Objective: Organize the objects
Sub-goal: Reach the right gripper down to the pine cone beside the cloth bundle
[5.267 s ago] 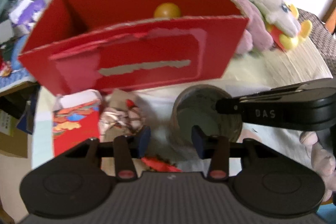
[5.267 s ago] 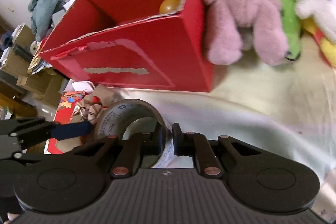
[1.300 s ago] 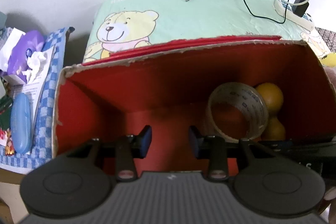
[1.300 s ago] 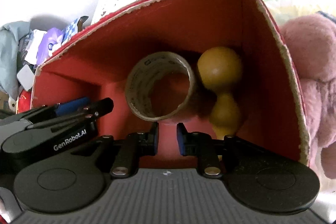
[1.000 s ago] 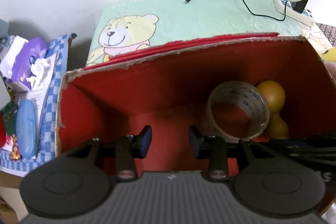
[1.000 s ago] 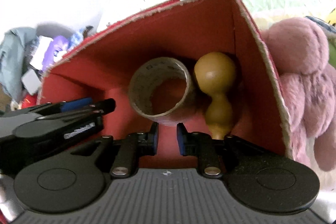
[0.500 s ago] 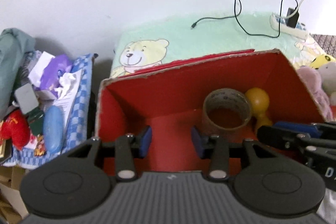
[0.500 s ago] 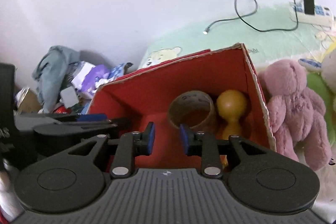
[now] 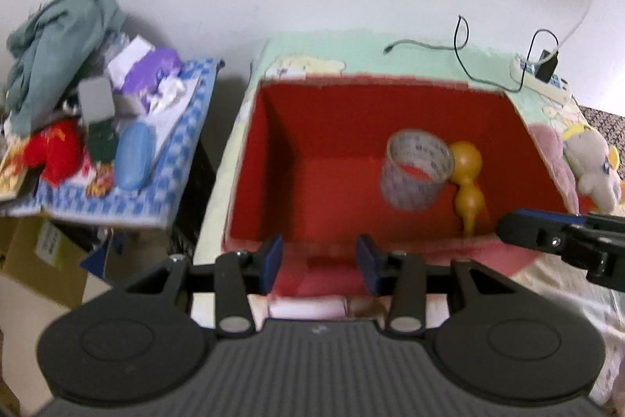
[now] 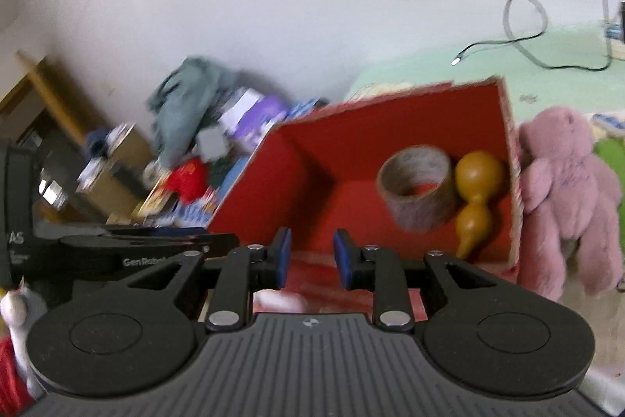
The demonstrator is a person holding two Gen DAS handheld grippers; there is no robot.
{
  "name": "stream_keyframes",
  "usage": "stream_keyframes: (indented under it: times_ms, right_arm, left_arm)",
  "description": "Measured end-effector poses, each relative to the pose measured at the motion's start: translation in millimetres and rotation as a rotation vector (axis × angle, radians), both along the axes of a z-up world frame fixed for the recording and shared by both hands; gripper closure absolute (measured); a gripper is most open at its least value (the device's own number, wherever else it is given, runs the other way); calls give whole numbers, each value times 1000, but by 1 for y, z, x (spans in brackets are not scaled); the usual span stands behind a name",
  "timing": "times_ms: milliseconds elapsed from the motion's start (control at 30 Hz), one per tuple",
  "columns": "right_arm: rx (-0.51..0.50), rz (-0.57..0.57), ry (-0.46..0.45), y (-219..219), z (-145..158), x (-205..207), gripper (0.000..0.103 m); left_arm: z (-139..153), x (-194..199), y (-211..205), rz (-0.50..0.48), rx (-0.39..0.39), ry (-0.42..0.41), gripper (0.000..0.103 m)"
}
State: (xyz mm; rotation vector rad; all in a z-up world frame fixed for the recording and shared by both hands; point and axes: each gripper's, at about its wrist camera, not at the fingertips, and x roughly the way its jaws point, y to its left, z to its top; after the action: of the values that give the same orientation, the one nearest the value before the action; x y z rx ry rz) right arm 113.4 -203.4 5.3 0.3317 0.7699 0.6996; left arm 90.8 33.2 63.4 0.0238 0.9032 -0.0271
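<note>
Roll of packing tape [image 9: 416,175], clear with printed liner: lying on its rim inside the red cardboard box [image 9: 336,128], right of centre on the box floor, its open core tilted up and toward the lower left of the left wrist view; in the right wrist view the same roll [image 10: 420,184] shows its hole facing the lower left of the frame. Yellow gourd-shaped toy [image 9: 466,182]: just beside the roll on its right and apparently touching it, long axis running top to bottom in the frame, large bulb uppermost, narrow tip toward the near wall. Box: open top, torn cardboard rim, resting on a pale green bedcover [image 9: 414,57]. Left gripper [image 9: 320,262]: lower centre of its own view, over the near wall of the box, angled steeply down; blue pads apart, nothing between them. Right gripper [image 10: 310,257]: lower centre of its own view, also at the near wall, pitched less steeply; pads apart by a narrower gap, nothing held; its jaws have just been opening. Pink plush bear [image 10: 566,198]: outside the box against its right wall. White plush toy [image 9: 593,163]: beyond the bear at the right edge. Cluttered side table with blue checked cloth [image 9: 129,190]: left of the box. Power strip and cable [image 9: 539,81]: upper right.
</note>
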Motion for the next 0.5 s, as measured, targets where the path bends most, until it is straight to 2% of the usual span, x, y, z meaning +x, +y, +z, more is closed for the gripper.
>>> stream_keyframes:
  times_ms: [233, 367, 500]
  right_arm:
    - [-22, 89, 205, 5, -46, -5, 75]
    - [31, 93, 323, 3, -68, -1, 75]
    - [73, 101, 405, 6, -85, 2, 74]
  left_arm:
    - [-30, -43, -4, -32, -60, 100, 63]
    - [-42, -60, -8, -61, -139, 144, 63]
    - [-63, -60, -14, -49, -164, 206, 64]
